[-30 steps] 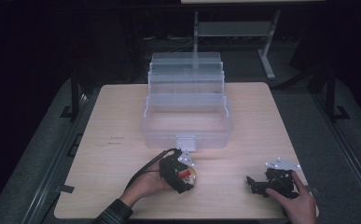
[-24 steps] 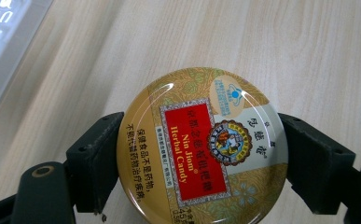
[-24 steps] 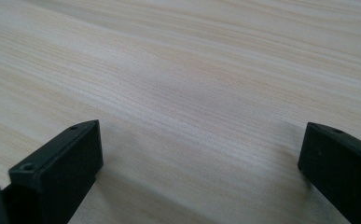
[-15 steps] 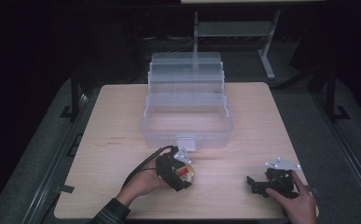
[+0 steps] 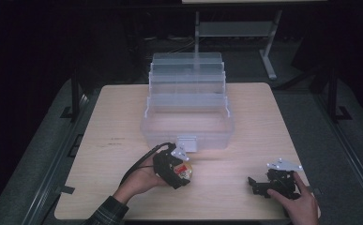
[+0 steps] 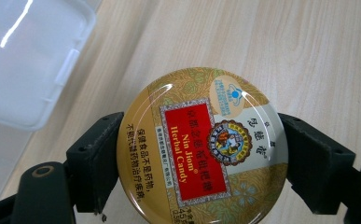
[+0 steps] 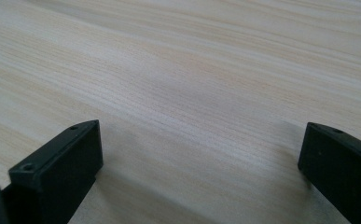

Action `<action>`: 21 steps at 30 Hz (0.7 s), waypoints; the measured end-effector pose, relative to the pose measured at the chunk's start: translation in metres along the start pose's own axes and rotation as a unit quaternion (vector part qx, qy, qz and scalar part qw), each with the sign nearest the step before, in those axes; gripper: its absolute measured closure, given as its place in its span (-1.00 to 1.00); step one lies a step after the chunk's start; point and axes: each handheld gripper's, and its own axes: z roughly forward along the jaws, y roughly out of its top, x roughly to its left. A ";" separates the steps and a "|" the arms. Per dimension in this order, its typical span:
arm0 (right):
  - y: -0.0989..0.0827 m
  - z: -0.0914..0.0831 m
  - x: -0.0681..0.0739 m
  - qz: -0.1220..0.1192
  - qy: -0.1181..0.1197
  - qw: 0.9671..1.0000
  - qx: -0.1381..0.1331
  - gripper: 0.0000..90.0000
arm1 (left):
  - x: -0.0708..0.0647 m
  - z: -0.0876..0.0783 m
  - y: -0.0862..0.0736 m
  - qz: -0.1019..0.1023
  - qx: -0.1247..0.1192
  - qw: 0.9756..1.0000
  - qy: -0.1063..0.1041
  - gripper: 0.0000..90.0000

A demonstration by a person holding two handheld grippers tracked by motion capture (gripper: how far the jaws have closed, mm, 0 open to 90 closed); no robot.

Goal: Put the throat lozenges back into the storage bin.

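Presently: one round gold metal candy tin with red label (image 6: 201, 149), clamped across its rim between both jaws of the left gripper (image 5: 175, 165), low over the pale wooden table (image 5: 245, 117) just in front of the clear plastic tiered storage box (image 5: 188, 110); judged light, stiff, its glossy lid slippery, best gripped at opposite edges; left hand (image 5: 139, 180) cradles its tool from below; right gripper (image 7: 199, 175) rests on the table, jaws wide apart and empty.
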 end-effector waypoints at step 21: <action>0.000 0.000 0.000 0.000 0.000 1.000 0.000 -1.00 | 0.009 -0.018 0.003 -0.006 -0.007 1.000 0.002 -0.56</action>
